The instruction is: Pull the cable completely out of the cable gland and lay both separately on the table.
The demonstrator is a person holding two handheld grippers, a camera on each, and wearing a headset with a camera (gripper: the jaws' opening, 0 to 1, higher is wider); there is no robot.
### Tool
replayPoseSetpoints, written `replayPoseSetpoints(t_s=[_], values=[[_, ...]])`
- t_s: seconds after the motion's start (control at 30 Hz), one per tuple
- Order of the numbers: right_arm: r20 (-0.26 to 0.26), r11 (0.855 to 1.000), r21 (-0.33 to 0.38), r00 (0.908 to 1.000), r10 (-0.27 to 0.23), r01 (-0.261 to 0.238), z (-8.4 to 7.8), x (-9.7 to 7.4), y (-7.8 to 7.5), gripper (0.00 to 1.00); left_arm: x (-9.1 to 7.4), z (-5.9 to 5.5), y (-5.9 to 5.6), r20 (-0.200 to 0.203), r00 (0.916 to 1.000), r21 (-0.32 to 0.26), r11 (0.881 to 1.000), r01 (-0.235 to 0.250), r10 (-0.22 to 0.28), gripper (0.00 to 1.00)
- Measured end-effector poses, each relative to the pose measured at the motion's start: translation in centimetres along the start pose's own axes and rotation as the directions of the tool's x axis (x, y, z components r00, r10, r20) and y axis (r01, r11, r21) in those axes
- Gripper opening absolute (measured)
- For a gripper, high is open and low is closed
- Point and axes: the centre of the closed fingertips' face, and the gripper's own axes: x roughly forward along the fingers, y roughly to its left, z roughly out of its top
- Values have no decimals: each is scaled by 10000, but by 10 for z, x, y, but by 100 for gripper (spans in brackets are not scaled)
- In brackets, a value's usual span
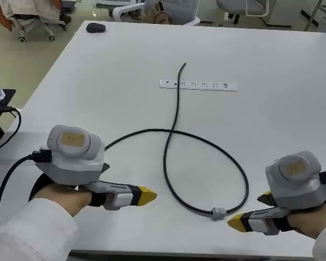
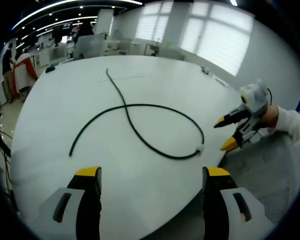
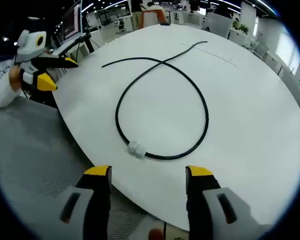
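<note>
Both grippers hover off the near edge of the worktop [image 1: 271,119] and nothing is held yet. The left gripper [image 1: 145,196] has its fingers [image 2: 88,175] spread wide and empty, and the right gripper [image 1: 236,222] is spread wide too, with bare surface between its fingers [image 3: 97,175]. The cable gland [image 1: 218,212] lies close to the near edge, just ahead of the right gripper, and is still threaded on the black cable [image 1: 164,157]. The cable makes a big loop and crosses itself near the middle. One end runs toward the far edge, past the power strip [image 1: 198,85]; the other trails toward the left gripper. The risks look plain. With the gland this near the edge, a tug toward the person could drag it off the worktop. Pulling without pinning the gland would likely just slide everything together. The loop may also cinch at its crossing and jam, and the far tail could sweep the power strip. Room is generous, though, with open surface to the right edge and across the middle for laying both parts apart.
</note>
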Motion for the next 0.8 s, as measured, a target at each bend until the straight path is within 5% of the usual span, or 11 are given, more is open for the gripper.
replayPoseSetpoints(t_s=[0.8], values=[[53,9998,-191,10000,55,-54,2,1,1,65,2,0,-2,-39,10000,65,9999,84,-84,84]])
